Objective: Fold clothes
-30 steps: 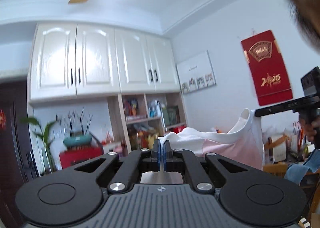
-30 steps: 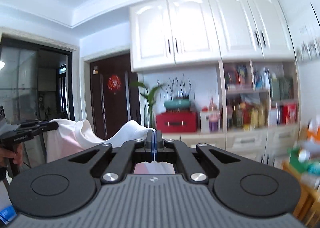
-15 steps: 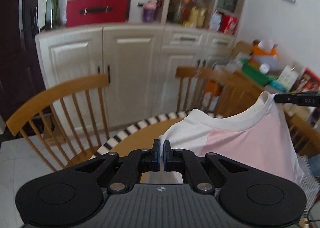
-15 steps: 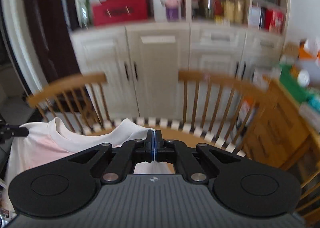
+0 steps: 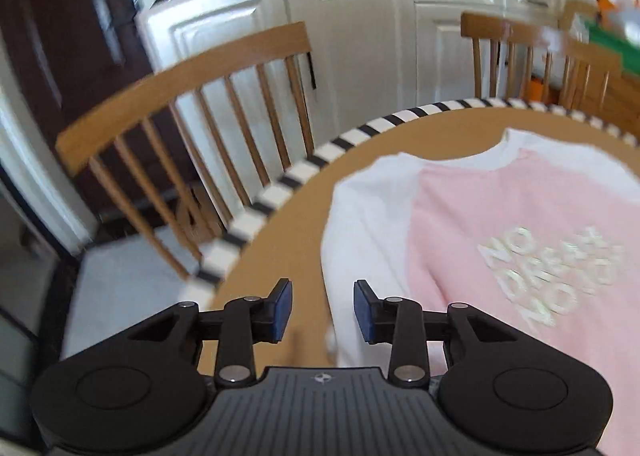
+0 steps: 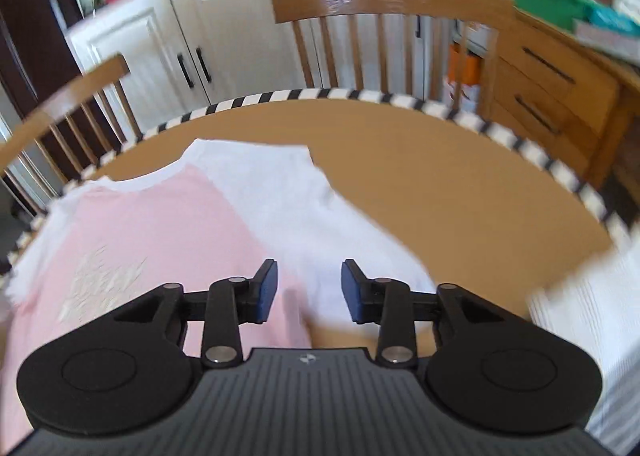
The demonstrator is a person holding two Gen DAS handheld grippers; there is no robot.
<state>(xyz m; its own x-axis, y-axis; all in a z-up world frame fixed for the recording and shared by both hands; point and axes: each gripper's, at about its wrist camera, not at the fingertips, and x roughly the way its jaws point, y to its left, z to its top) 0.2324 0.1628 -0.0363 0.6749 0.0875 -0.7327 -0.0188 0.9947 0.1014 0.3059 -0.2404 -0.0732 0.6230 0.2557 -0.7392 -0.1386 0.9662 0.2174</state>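
pink shirt (image 5: 500,216) with white sleeves and pale lettering ahead of the jaws, tan table (image 6: 440,184) with black-and-white striped edge

Both wrist cameras look forward and down along their black claws — the left claw (image 5: 323,310) near the round brown surface (image 5: 296,224), the right claw (image 6: 309,290) likewise — sharing the pink-and-white T-shirt (image 6: 168,228) and white cabinets (image 5: 352,28).

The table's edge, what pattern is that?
Black and white stripes run along the table's edge, bordering a plain tan top. The right wrist view shows it best.
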